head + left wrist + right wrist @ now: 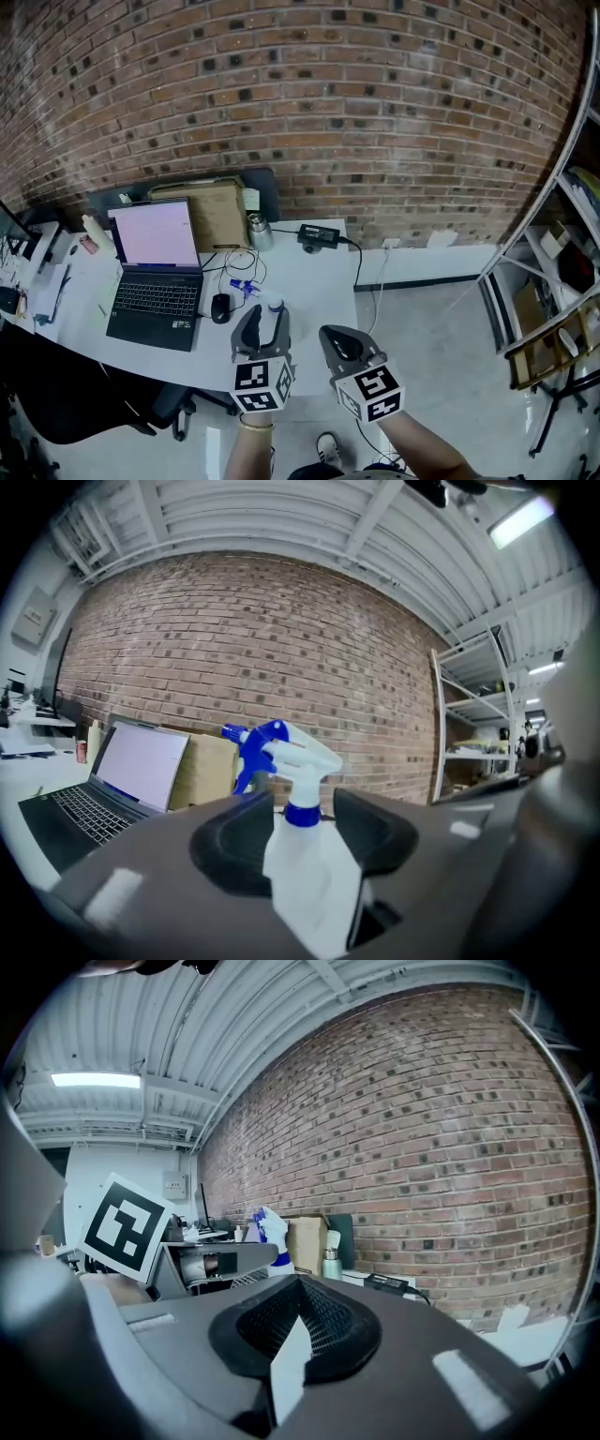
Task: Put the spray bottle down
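A white spray bottle (274,307) with a blue trigger head stands upright near the front of the white table (309,272). My left gripper (266,317) is around it. In the left gripper view the bottle (305,855) fills the gap between the two dark pads, which stand wide apart at its sides without squeezing it. My right gripper (339,337) hovers just right of the left one, off the table's front corner, jaws together and empty. In the right gripper view (298,1321) the bottle (272,1232) shows to the left, beyond the left gripper's marker cube (127,1227).
An open laptop (155,272) and a black mouse (220,307) lie left of the bottle. Behind are a cardboard box (217,211), a metal flask (258,232) and a black power adapter (319,236). The brick wall runs behind; metal shelving (553,281) stands at the right.
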Demonstrator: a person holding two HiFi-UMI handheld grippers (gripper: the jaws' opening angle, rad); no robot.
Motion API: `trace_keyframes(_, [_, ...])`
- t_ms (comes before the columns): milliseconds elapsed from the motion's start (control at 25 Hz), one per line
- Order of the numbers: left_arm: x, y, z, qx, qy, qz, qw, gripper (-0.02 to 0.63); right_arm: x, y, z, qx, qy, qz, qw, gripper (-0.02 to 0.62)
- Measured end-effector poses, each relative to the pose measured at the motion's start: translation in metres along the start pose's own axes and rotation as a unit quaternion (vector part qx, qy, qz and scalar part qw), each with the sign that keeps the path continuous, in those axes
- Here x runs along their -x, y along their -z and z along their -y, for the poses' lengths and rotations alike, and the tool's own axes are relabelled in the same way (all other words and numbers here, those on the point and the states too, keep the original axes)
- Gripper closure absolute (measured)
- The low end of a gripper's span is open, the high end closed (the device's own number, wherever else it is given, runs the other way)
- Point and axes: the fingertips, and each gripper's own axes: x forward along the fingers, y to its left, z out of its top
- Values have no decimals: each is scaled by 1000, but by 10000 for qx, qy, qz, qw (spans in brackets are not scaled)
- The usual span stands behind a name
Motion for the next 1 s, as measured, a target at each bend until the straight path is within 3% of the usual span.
trace_keyframes(160, [28,-6,11,120,22,127,9998,423,17,-2,-8,58,-12,63,10000,597])
trace_keyframes(600, [141,-22,50,516,-465,444,9966,597,94,-3,-46,178,-310,366,9987,597])
trace_keyframes(1000, [226,3,98,339,-631,200,9972,597,165,18,-84,87,-669,465,9966,597])
